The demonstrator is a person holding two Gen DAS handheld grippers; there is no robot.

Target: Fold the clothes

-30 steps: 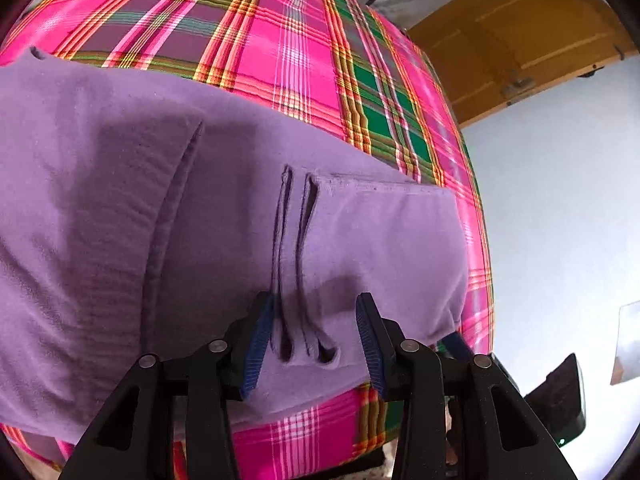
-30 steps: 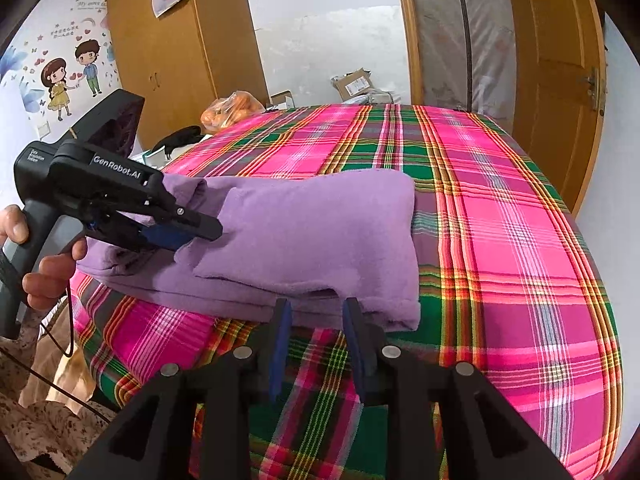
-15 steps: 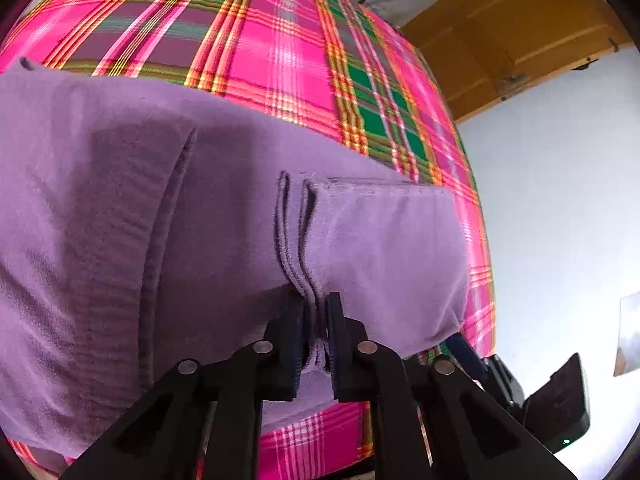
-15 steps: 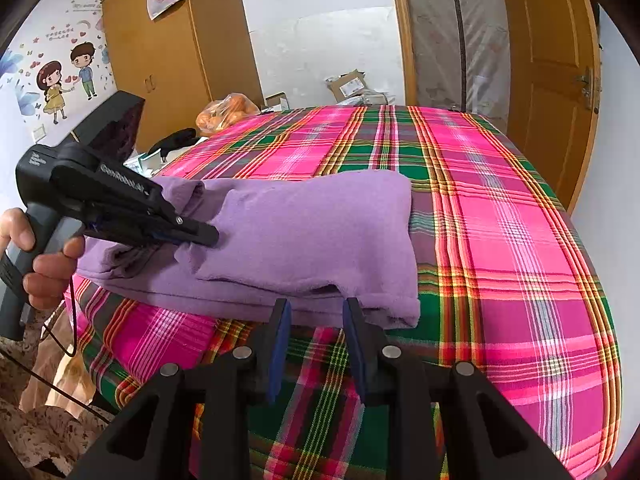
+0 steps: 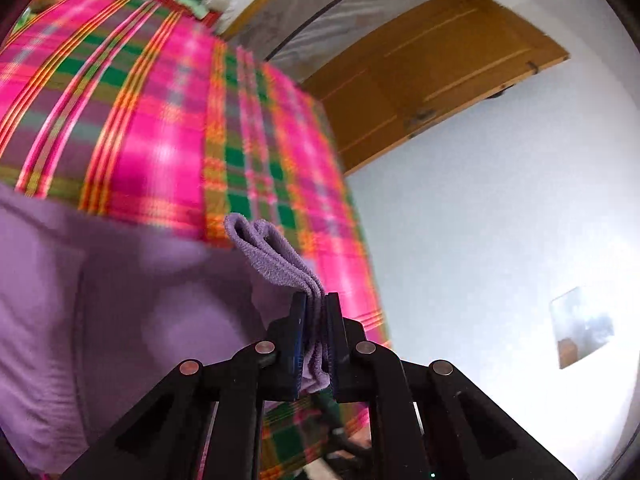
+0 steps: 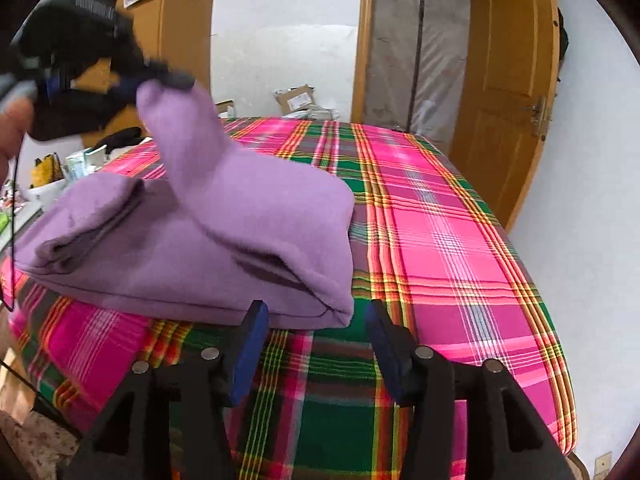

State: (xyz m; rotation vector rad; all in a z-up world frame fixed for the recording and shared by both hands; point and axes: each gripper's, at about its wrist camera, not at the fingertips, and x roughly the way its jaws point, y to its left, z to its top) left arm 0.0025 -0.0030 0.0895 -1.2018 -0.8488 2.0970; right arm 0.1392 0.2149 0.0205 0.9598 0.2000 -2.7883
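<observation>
A purple fleece garment point(image 6: 224, 240) lies partly folded on a bed with a pink and green plaid cover point(image 6: 460, 248). My left gripper point(image 5: 314, 312) is shut on several layers of the garment's edge point(image 5: 276, 256) and holds them lifted above the bed. In the right wrist view the left gripper point(image 6: 160, 80) appears at the upper left, blurred, with a peak of purple cloth hanging from it. My right gripper point(image 6: 316, 320) is open, its blue-padded fingers point(image 6: 250, 344) just short of the garment's near right corner point(image 6: 340, 304), with nothing between them.
A wooden door point(image 6: 516, 92) stands open at the right, next to a plastic-covered doorway point(image 6: 416, 56). A wooden wardrobe point(image 6: 176, 40) and a cluttered side surface point(image 6: 60, 172) stand at the left. A hand point(image 6: 12, 128) holds the left gripper. Bare plaid cover stretches to the right.
My left gripper closed on the garment's layered edge and then lifted it up off the bed. My right gripper's jaws have spread wide near the garment's front corner.
</observation>
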